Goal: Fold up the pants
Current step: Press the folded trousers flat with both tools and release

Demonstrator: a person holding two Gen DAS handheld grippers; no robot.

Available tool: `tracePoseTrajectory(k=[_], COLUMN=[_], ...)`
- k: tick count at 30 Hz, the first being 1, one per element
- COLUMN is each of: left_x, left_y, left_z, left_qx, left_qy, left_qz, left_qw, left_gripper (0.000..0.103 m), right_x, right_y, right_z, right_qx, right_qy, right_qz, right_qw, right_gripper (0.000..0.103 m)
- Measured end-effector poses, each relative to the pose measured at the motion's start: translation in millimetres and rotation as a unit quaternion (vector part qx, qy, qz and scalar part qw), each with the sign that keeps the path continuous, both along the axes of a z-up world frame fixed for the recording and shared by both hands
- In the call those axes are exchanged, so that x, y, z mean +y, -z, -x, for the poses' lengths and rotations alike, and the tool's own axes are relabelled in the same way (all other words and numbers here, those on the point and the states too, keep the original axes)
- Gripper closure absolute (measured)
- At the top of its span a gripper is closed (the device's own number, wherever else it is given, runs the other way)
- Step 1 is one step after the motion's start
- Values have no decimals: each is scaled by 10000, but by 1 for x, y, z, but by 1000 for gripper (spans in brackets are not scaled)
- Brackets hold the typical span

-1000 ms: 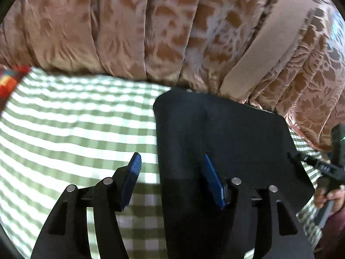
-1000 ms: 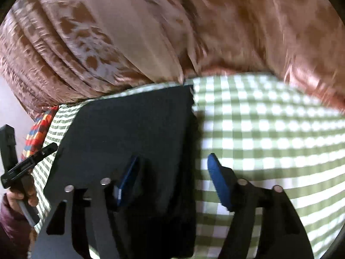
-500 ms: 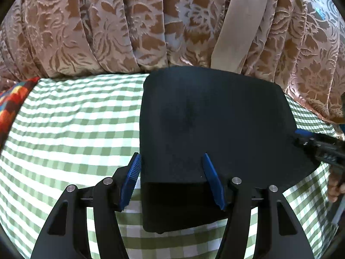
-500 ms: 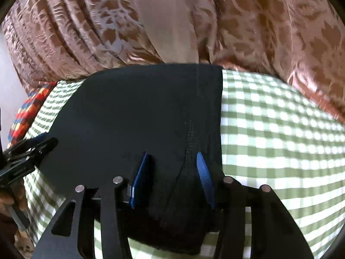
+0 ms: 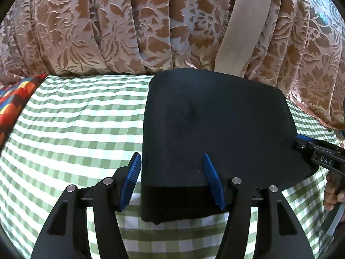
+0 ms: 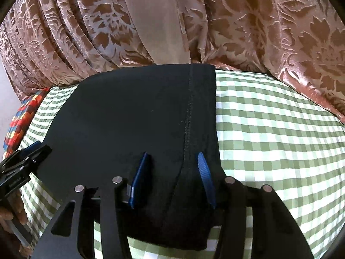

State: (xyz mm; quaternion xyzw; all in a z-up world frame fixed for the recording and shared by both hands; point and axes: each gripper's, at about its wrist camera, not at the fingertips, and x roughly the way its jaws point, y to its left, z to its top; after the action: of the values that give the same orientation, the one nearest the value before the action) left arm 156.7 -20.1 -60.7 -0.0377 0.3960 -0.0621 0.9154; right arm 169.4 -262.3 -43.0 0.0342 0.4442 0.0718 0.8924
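A big brown curtain with leaf and flower shapes hangs behind everything, and a plain beige strip runs down it. In front of the curtain is a flat top covered by a green and white checked cloth. At its far left edge sits a bit of bright fabric in red, orange, blue and yellow squares.

The black pants lie folded flat on the checked cloth, with the far edge right up against the curtain. A stitched seam runs down them in the right wrist view. A lower layer sticks out past the top layer on the near side.

The left gripper sits at the near left corner of the pants. Its jaws are spread wide — one blue pad is just off the pants over the cloth, the other is over the black fabric. The right gripper is at the near right edge of the pants. Its jaws are spread too, with a bunched bit of the pants between the pads, but I cannot tell if they pinch it.

From the left wrist view, the right gripper's side shows the letters "DAS" — the rest is hidden.
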Motion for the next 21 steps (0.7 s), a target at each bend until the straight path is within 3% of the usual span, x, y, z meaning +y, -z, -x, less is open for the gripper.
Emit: tracePoseTrajectory(k=[2,10,13,16,20,21], left_x=[1,4,5,10,29,34], left_y=[-3,-12,-14,-13,-8,-6], left_z=[4,28,37,45,56,58], left_qx=[-21,-110,-127,-58,155,205], left_qy=[-2,38,16,-9,-145,-163], left_qz=[16,5,86,270,1007,1217], left_qw=[10000,9999,9999,9996,9947,9922], left_gripper=[44,44,44,44,39,39], right_x=[-1,-12,-15,-24,-38,-39], right_y=[-2,-6,-9,-9,-7,-7], right_z=[5,28,36,38,40,41], right_qx=[26,93,143,249,372,370], right_qy=[109,277,239,327,479,464], right_qz=[10,-322,-485,-821,-1328,-1321], right_qw=[9999,9991,9984,9958,9893,9895], right_gripper=[42,41,53,54,54,64])
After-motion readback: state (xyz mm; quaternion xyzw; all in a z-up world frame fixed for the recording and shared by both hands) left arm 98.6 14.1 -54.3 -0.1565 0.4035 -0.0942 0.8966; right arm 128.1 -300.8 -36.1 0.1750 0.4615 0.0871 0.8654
